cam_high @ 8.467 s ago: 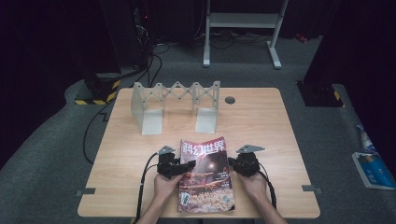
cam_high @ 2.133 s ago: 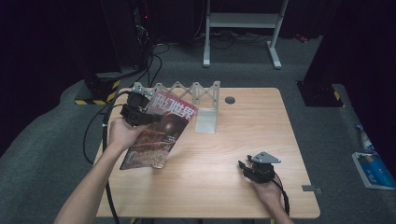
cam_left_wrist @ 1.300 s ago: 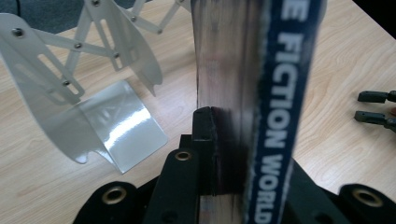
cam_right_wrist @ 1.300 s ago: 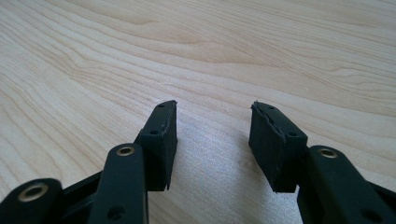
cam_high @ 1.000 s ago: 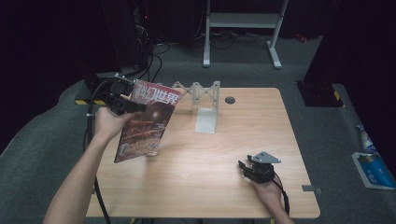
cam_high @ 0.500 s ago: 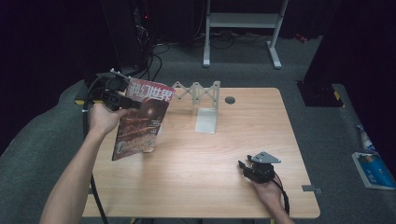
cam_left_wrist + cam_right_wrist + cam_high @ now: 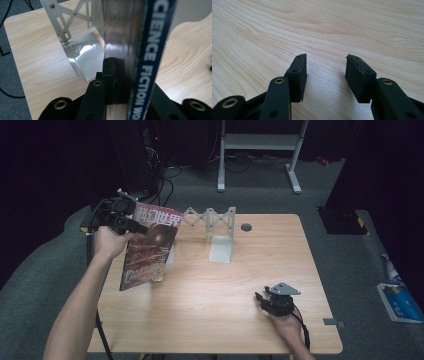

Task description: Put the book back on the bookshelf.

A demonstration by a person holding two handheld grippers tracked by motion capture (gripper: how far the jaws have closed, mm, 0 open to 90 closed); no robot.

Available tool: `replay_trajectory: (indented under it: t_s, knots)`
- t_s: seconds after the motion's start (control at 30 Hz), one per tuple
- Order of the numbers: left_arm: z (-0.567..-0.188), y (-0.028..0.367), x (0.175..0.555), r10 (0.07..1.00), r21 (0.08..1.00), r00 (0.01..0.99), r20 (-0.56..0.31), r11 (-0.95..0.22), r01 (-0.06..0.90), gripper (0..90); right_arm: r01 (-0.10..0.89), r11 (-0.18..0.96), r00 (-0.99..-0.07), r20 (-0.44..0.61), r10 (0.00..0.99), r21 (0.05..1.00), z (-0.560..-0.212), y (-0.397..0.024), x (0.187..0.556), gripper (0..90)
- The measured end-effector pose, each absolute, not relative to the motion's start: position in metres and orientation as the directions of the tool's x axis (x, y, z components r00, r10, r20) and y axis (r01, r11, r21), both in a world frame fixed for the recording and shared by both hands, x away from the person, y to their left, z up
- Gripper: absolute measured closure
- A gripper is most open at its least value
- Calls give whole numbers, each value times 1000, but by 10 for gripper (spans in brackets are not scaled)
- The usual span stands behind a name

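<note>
Metal rack (image 7: 212, 222) stands just right of the upright magazine (image 7: 148, 245) pinched by the left gripper (image 7: 131, 223), while the right gripper (image 7: 266, 302) rests open, far off.

Wooden table (image 7: 225, 310) with round grommet hole (image 7: 246, 227) near far edge. Beyond: white metal stand (image 7: 260, 150), cables (image 7: 165, 175). Floor right: blue packet (image 7: 397, 300), possibly wipes.
</note>
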State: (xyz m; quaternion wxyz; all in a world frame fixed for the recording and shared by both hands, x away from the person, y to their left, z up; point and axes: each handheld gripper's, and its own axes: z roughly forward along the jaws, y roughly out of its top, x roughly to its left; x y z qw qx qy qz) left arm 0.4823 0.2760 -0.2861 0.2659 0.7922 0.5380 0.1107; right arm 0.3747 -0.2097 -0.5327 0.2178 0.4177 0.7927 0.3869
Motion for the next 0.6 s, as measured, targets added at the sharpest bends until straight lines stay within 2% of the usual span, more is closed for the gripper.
replay_trajectory:
  t_s: [0.37, 0.6]
  knots:
    - [-288, 281, 490, 921, 529, 371, -121, -256, 809, 817, 493, 351, -556, -22, 831, 796, -533, -209, 375, 517]
    - [-284, 287, 493, 934, 553, 338, -118, -221, 804, 823, 493, 351, -556, -23, 831, 796, -533, -209, 375, 517]
